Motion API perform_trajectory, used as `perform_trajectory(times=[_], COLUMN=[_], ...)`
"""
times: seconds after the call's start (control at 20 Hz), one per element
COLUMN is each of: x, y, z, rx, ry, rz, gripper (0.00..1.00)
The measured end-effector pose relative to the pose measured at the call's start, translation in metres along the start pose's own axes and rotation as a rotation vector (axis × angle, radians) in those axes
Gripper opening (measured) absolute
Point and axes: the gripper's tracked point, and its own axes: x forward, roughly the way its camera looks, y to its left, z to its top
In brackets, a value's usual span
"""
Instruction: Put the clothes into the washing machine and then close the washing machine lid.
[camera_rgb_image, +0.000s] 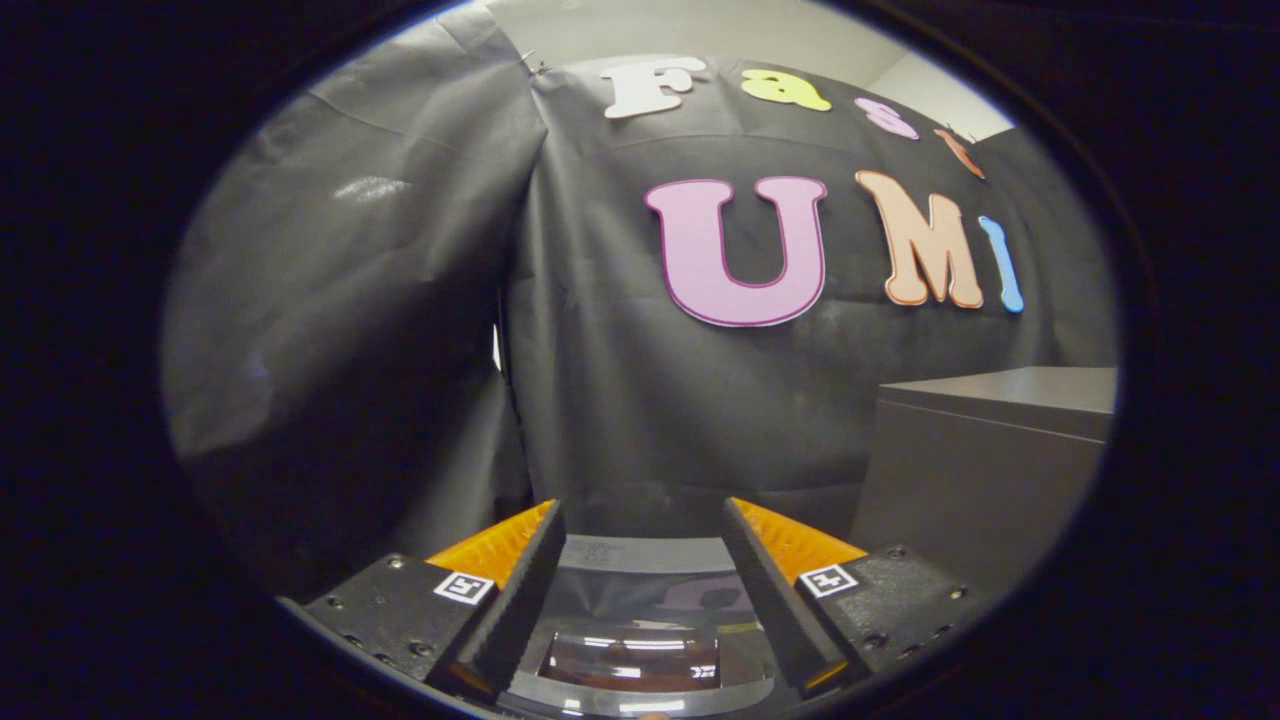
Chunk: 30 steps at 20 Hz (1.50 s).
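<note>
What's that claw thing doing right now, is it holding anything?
Gripper: open and holding nothing, its fingers spread above the washing machine lid.

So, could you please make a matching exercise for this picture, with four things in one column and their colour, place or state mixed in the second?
Things:
1. claw
2. lid
3. box
4. cloth

Descriptions:
a. grey, stands beyond the fingers
b. black, hangs at the back
c. open, holds nothing
d. glossy, lies low between the fingers

Pairs: 1-c, 2-d, 3-a, 4-b
</note>
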Motion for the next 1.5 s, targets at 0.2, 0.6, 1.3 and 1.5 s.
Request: perform_trajectory(times=[0.2, 0.6, 1.3, 1.5], x=[-0.002, -0.016, -0.134, -0.167], y=[-0.002, -0.009, 0.005, -0.003], z=[-0.001, 0.001, 0.077, 0.093], rx=[-0.004, -0.013, -0.032, -0.017], ry=[0.010, 0.019, -0.084, -0.088], rz=[-0.019, -0.026, 0.012, -0.001], gripper=[0.95, 0.96, 0.97, 0.97])
